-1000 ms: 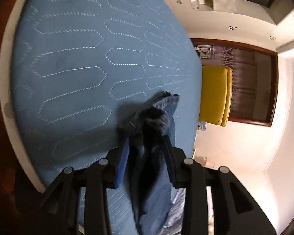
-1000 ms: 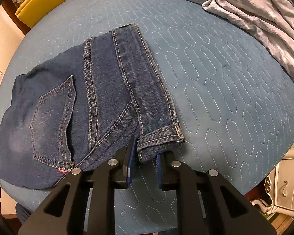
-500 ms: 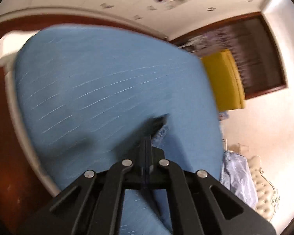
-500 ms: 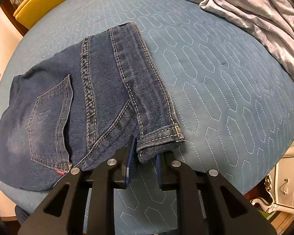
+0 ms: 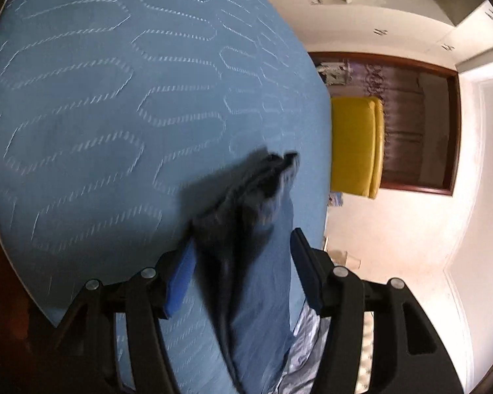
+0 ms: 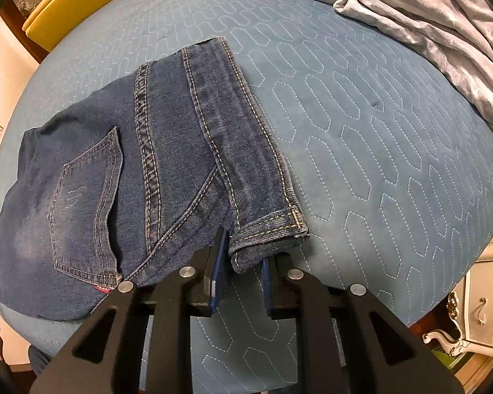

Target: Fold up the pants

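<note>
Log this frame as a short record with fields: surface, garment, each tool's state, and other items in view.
surface: blue quilted bed cover
garment: jeans, folded, lying on the cover, back pocket up
right tool: fingers either side of the leg hem, pinching it
left tool: fingers apart, a bunch of denim between them; view blurred
other items: grey blanket at the far edge; yellow chair beyond the bed

Both wrist cameras sit close over the bed (image 6: 378, 124), sharing jeans (image 6: 167, 151) and yellow chair (image 5: 355, 144) at 3 o'clock.
</note>
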